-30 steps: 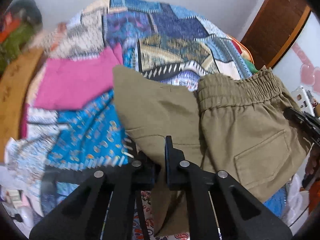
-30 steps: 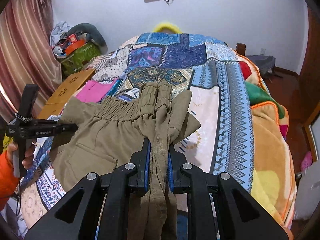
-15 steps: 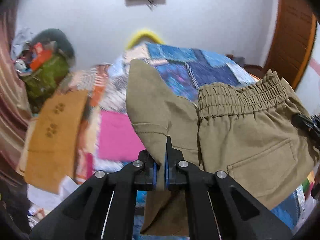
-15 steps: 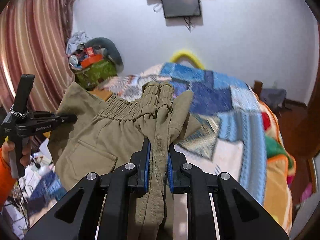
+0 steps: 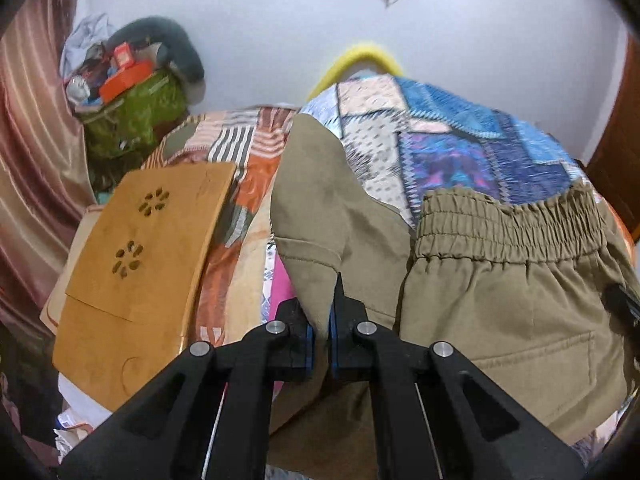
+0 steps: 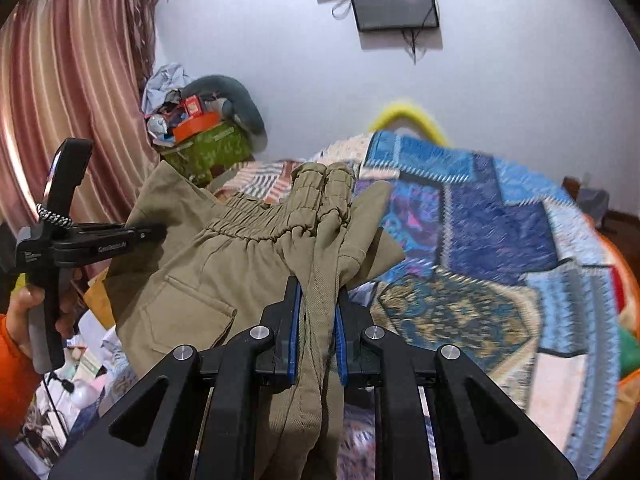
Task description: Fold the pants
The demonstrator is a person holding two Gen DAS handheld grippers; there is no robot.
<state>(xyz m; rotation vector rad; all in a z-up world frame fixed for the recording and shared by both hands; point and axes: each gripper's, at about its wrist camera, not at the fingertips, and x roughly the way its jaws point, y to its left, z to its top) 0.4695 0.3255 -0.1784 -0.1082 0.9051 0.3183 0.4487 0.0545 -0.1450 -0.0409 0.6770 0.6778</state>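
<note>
Olive-khaki pants with an elastic waistband and a back pocket hang in the air above the bed, held up by both grippers. My left gripper is shut on a thin edge of the pants at the waist's left end. My right gripper is shut on a thick bunch of the pants at the waist's right end. In the right wrist view the left gripper shows from the side, pinching the fabric. The legs hang down out of sight.
A patchwork quilt covers the bed below. A wooden lap tray lies on its left part, beside a pink cloth. A green bag of clutter and curtains stand at the left wall.
Both grippers have risen with the pants, lifting them off the bed. The views have tilted up from the quilt to the wall and the screen on it.
</note>
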